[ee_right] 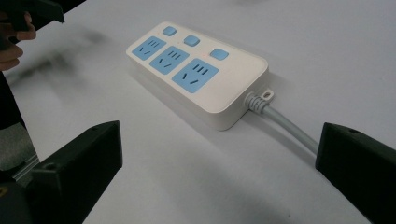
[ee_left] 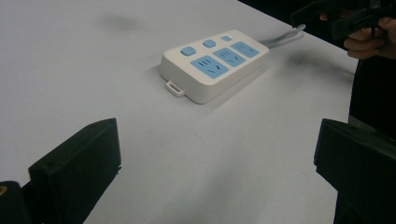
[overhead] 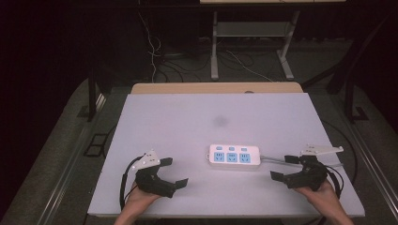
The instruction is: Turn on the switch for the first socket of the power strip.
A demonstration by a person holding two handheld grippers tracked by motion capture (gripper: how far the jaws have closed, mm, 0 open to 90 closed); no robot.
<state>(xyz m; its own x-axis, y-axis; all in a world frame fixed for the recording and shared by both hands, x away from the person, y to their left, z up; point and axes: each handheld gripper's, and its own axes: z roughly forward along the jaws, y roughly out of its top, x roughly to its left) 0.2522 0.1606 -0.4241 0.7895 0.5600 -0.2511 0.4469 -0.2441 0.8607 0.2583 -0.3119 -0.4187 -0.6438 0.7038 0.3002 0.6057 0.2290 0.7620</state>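
Rigid, light-looking power strip (overhead: 234,155) near bench (overhead: 178,117) front edge; best gripped across long sides; left gripper (overhead: 173,172) and right gripper (overhead: 284,168) agape, empty.

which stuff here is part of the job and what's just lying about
Part of the job:
- power strip with its grey cord
- left hand-held gripper, open
- right hand-held gripper, open

Just lying about:
- cables on the floor behind the table
- metal stand

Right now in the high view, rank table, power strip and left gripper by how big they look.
1. Table, by far the largest.
2. Left gripper and power strip look about alike; the gripper sits nearer the camera, so I won't rank them.
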